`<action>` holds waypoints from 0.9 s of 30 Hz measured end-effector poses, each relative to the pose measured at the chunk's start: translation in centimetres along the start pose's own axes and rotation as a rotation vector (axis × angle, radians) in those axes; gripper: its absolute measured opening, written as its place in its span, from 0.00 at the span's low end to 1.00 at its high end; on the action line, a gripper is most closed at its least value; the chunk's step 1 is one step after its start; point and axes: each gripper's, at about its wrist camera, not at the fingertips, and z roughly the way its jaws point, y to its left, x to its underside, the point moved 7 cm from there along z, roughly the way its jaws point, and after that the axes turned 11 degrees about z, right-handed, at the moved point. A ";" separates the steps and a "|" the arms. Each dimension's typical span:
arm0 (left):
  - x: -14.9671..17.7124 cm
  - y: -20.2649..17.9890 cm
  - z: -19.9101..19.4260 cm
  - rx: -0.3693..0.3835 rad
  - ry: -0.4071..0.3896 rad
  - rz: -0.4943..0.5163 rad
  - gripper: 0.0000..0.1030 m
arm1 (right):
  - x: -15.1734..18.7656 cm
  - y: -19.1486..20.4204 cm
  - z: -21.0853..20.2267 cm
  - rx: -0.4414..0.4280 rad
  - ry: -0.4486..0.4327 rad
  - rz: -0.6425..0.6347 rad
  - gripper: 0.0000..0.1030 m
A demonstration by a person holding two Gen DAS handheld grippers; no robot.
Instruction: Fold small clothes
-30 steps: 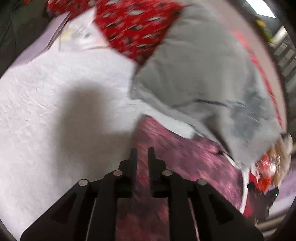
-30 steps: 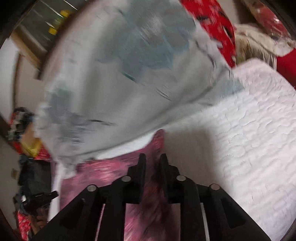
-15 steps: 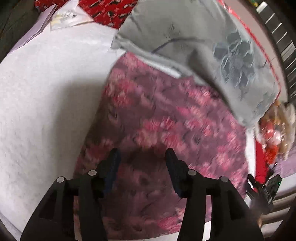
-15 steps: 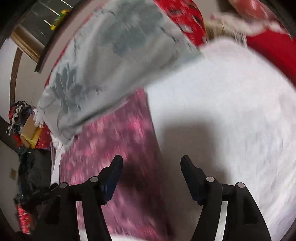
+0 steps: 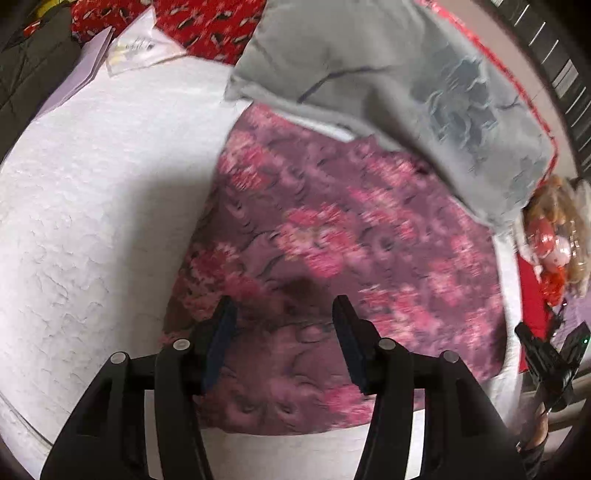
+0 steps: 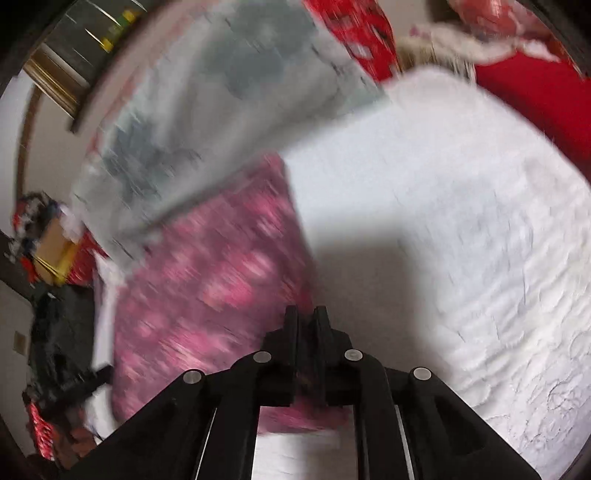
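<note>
A purple garment with pink flowers (image 5: 332, 240) lies flat on the white quilted bed (image 5: 92, 203). My left gripper (image 5: 282, 314) is open and hovers just above the garment's near part, holding nothing. In the right wrist view the same garment (image 6: 207, 288) lies left of centre. My right gripper (image 6: 306, 314) has its fingers nearly together at the garment's right edge, with dark cloth showing between them. The right view is blurred.
A grey pillow with a blue flower print (image 5: 388, 81) lies across the garment's far edge, also in the right wrist view (image 6: 221, 103). Red patterned bedding (image 5: 207, 22), papers (image 5: 136, 48), a doll (image 5: 554, 240) and dark clutter (image 6: 55, 332) ring the bed.
Both grippers opened and released the garment about half a second ago. The left stays open above it. The right has since closed again at the garment's right edge.
</note>
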 end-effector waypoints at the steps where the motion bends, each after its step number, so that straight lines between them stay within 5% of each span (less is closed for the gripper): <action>1: -0.2 -0.3 -0.2 -0.010 -0.007 0.007 0.56 | -0.4 1.1 -0.1 -0.008 -0.016 -0.019 0.17; 4: -1.0 -0.8 0.8 -0.064 -0.001 0.026 0.58 | -1.0 5.2 1.3 -0.022 -0.058 -0.076 0.32; 6: -1.1 -0.6 2.0 -0.097 0.021 0.019 0.61 | -1.0 6.1 2.9 -0.013 -0.058 -0.083 0.33; 9: -0.3 0.1 4.6 -0.128 0.085 -0.003 0.68 | 0.2 5.1 7.3 0.110 -0.033 -0.133 0.35; 11: -0.4 0.2 4.6 -0.132 0.047 -0.014 0.71 | 1.4 2.9 9.7 0.191 0.030 -0.151 0.38; 15: -0.4 0.3 4.8 -0.140 0.031 0.009 0.75 | 2.3 3.0 9.2 0.165 -0.096 -0.201 0.40; 24: -0.7 0.1 5.2 -0.139 0.001 0.034 0.83 | 2.5 3.4 9.2 0.182 -0.137 -0.226 0.46; 27: -0.7 0.2 5.3 -0.135 -0.002 0.035 0.86 | 2.7 4.1 9.4 0.219 -0.144 -0.264 0.55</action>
